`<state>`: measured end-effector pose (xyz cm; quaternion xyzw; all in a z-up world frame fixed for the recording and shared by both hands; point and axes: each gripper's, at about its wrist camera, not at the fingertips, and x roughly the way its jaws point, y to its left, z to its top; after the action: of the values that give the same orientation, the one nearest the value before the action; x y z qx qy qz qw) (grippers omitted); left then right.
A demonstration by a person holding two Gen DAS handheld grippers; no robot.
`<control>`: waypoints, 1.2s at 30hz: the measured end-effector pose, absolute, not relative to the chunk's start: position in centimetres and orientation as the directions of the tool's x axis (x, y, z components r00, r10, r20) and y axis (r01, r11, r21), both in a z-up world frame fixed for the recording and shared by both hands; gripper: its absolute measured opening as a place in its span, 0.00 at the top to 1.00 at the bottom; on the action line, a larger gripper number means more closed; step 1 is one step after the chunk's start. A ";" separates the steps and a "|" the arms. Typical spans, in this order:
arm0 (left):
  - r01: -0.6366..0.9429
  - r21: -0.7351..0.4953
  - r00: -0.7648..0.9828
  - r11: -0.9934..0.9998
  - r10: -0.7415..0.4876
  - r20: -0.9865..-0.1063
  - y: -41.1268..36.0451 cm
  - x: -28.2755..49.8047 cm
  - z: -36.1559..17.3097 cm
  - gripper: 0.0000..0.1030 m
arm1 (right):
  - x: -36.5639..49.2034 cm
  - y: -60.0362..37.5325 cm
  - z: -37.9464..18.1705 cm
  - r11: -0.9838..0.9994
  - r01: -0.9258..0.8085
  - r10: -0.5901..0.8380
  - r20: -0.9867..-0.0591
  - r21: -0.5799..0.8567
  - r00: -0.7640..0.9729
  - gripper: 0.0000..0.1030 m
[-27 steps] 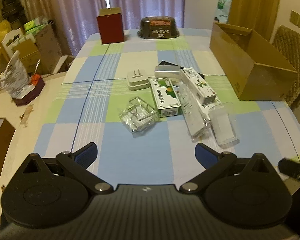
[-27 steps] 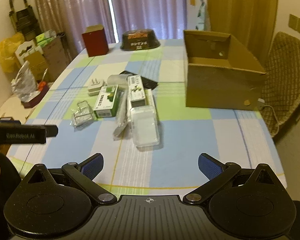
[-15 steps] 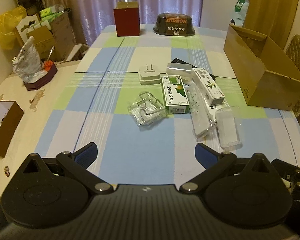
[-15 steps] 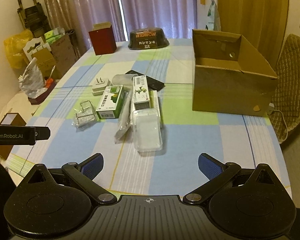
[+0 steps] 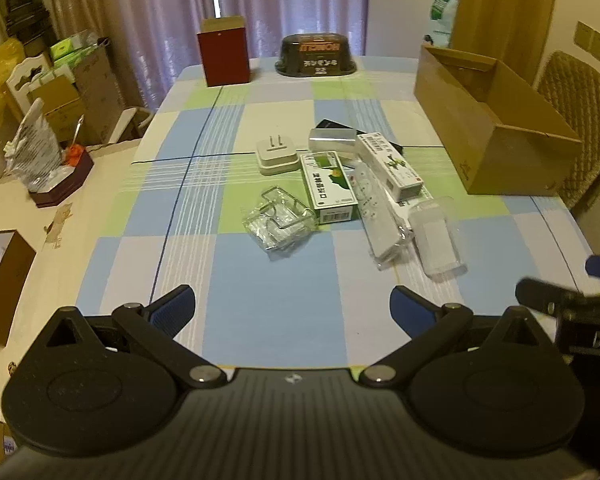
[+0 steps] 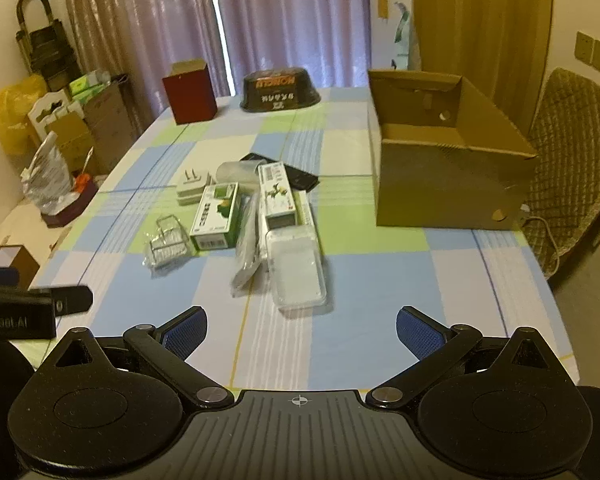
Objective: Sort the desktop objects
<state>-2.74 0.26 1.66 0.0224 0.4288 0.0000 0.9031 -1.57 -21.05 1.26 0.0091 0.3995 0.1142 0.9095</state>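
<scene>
Packages [image 6: 236,216] clustered mid-table [image 6: 360,300], well apart from near edge; cardboard box [image 6: 452,184] at right edge. Left gripper [image 5: 292,308] and right gripper [image 6: 300,330]: jaws spread wide, empty.

curtains [image 6: 260,20] purple, drawn | wicker chair [image 6: 572,152] right of table | cream walls | cardboard clutter [image 5: 64,92] left

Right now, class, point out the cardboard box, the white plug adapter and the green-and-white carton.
cardboard box [image 6: 440,184], right wrist view, near front wall.
white plug adapter [image 5: 276,156], left wrist view, top face.
green-and-white carton [image 5: 332,188], left wrist view, printed top.
</scene>
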 end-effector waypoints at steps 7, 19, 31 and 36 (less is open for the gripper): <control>0.009 0.003 0.624 1.000 -0.004 -0.782 1.1 -3.7 1.4 0.01 | -2.2 -20.7 1.8 0.975 -0.203 0.203 -0.727 0.089 0.656 0.00; -0.010 -0.018 0.637 1.000 -0.007 -0.771 1.8 -3.9 1.9 0.01 | -2.5 -20.4 2.1 0.969 -0.232 0.219 -0.719 0.082 0.659 0.00; -0.006 -0.025 0.632 1.000 -0.016 -0.775 1.8 -3.6 1.9 0.01 | -2.3 -20.5 2.4 0.970 -0.226 0.218 -0.719 0.087 0.660 0.00; -0.006 -0.029 0.629 1.000 -0.019 -0.777 1.7 -3.6 1.8 0.01 | -2.3 -20.5 2.3 0.970 -0.227 0.219 -0.720 0.087 0.658 0.00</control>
<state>-3.58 1.71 1.83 -0.0145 0.4305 -0.0037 0.9025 -2.28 -20.52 2.35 -0.0052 0.3947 0.1224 0.9106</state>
